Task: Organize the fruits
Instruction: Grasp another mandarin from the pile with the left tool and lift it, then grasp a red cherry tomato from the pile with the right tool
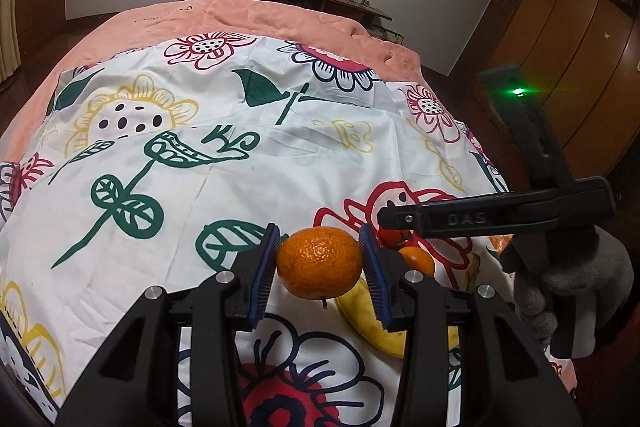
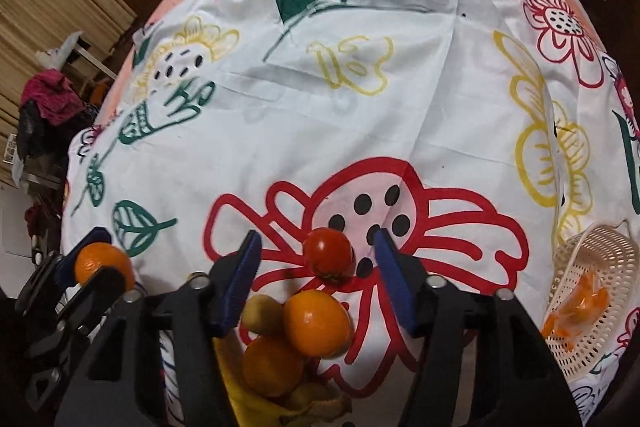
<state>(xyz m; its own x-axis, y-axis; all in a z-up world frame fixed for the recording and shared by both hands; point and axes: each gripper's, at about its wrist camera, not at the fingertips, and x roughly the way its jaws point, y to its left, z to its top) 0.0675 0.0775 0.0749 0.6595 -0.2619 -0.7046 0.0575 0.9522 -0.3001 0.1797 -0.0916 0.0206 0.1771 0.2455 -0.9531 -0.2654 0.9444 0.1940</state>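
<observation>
Aloft over the flowered white bedsheet, the left tongs pinch a round, firm, dimpled orange at its waist, while the right tongs gape wide around a small, glossy, bruisable red tomato.

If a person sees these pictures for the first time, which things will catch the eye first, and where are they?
First comes the orange, held above the cloth between the blue pads of the left gripper. Next is the floral cloth with its big red flower, where a tomato lies between the open jaws of the right gripper, beside more oranges and a banana. At the right edge lies a cream basket, tipped on its side.
</observation>
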